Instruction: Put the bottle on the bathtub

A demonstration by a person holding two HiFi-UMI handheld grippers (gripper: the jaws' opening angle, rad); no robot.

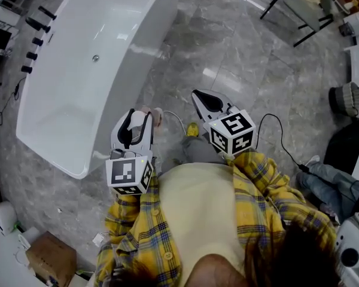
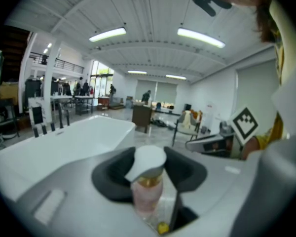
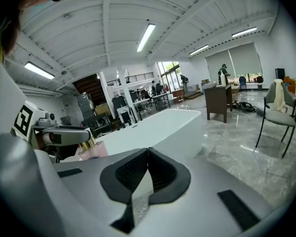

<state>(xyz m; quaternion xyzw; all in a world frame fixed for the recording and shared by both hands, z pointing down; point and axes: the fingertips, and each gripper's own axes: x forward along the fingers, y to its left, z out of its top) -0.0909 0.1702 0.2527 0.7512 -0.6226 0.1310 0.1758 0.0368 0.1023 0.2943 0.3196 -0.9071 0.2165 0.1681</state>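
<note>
Left gripper [image 2: 149, 168] is clamped on the pink bottle [image 2: 147, 197] near its cap, keeping it upright (ready to stand it down). The bathtub [image 1: 78, 100] lies ahead-left of it, bottle not there yet. Right gripper [image 3: 147, 166] is closed on nothing, parked alongside.

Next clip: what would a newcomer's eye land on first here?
The big white bathtub fills the upper left of the head view, standing on a grey marble floor. Just off its near end, the left gripper has its jaws shut on a pink bottle with a pale cap. Beside it, the right gripper has its jaws together with nothing between them.
</note>
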